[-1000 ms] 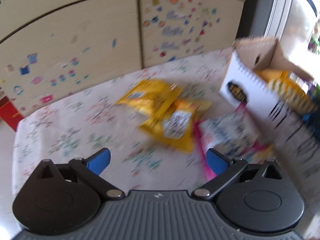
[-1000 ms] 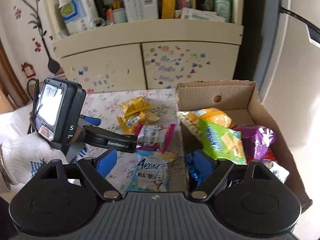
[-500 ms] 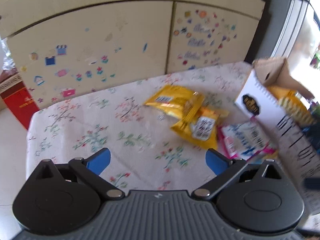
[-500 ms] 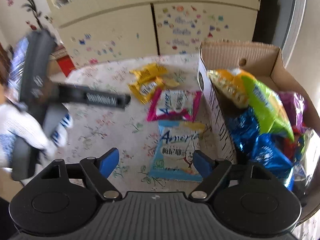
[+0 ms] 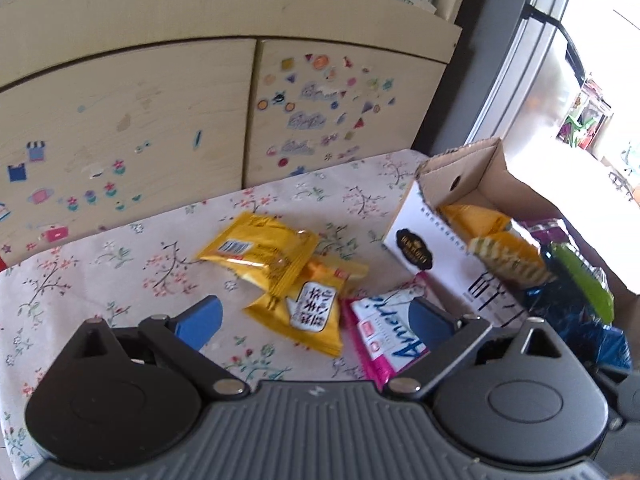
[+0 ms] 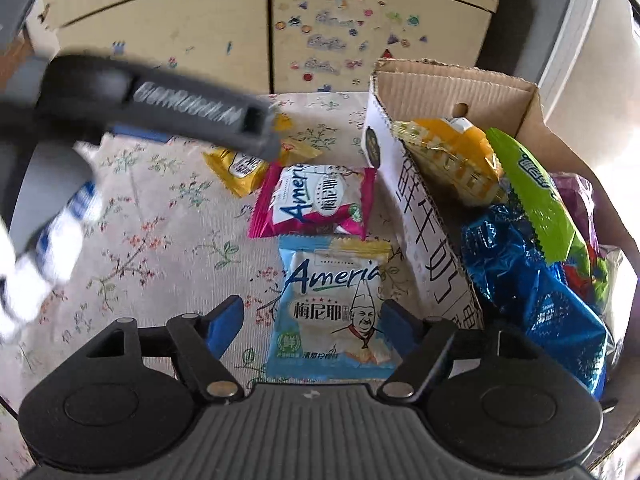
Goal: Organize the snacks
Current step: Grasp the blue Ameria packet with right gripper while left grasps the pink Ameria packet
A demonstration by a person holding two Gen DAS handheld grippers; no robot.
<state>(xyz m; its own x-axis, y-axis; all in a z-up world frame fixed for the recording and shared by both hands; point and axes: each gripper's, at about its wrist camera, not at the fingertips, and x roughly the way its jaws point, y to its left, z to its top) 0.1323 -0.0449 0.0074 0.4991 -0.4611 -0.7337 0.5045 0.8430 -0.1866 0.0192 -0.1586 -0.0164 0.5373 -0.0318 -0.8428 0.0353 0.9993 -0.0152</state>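
Two yellow snack packets [image 5: 260, 252] [image 5: 308, 316] lie overlapping on the floral tablecloth, with a pink Ameria packet [image 5: 384, 332] to their right. My left gripper [image 5: 316, 320] is open and empty, low over the lower yellow packet. In the right wrist view my right gripper [image 6: 316, 324] is open and empty over a light blue Ameria packet [image 6: 332, 312]; the pink packet [image 6: 316, 204] lies just beyond it. The cardboard box [image 6: 420, 216] at right holds several snack bags [image 6: 532, 280]. The left gripper's body [image 6: 180, 108] crosses the upper left, blurred.
A beige cabinet with stickers [image 5: 320, 108] stands behind the table. The box [image 5: 436, 256] sits at the table's right side. The floral tablecloth [image 6: 140, 240] stretches to the left. A bright window area [image 5: 560, 80] is at far right.
My left gripper has moved forward and down toward the yellow packets. My right gripper has dropped lower over the light blue packet. Both stay open.
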